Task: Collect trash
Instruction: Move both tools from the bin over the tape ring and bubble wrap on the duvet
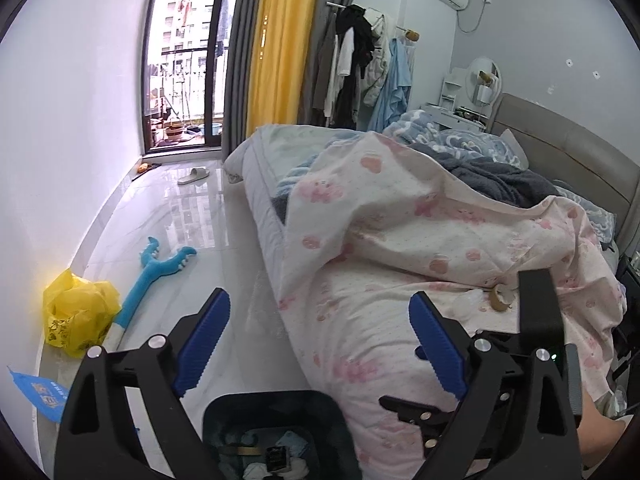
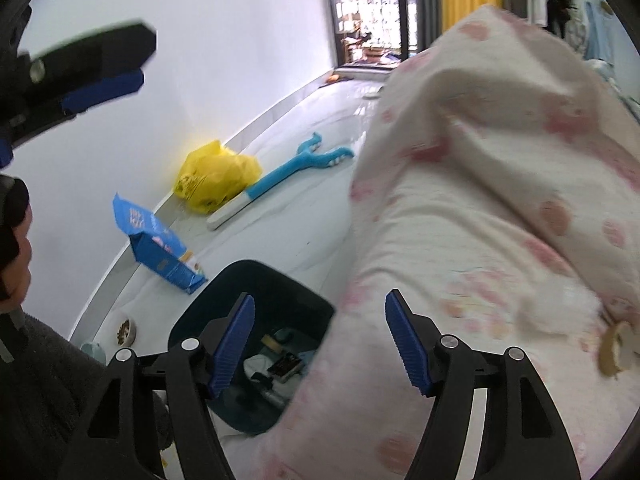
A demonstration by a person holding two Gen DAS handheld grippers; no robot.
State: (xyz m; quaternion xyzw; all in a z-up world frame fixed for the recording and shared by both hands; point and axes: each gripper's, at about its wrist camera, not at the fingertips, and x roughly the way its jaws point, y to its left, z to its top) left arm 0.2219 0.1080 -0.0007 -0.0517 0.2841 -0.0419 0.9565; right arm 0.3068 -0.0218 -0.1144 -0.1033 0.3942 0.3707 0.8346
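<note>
A dark bin (image 1: pixel 276 432) stands on the floor beside the bed, with several bits of trash inside; it also shows in the right wrist view (image 2: pixel 256 320). My left gripper (image 1: pixel 320 336) is open and empty above the bin and the bed's edge. My right gripper (image 2: pixel 320 340) is open and empty, over the bin's rim and the pink quilt (image 2: pixel 480 240). A tan tape roll (image 1: pixel 502 298) lies on the quilt (image 1: pixel 400 248); it shows blurred in the right wrist view (image 2: pixel 616 350). A yellow plastic bag (image 1: pixel 76 312) (image 2: pixel 216 176) and a blue package (image 2: pixel 156 240) lie by the wall.
A blue plush toy (image 1: pixel 156 272) (image 2: pixel 288 176) lies on the glossy floor. A slipper (image 1: pixel 194 176) lies near the balcony door. A small bowl (image 2: pixel 126 330) sits by the wall. The other gripper's arm (image 1: pixel 538 300) stands over the bed. The left gripper's finger (image 2: pixel 92 68) shows at upper left.
</note>
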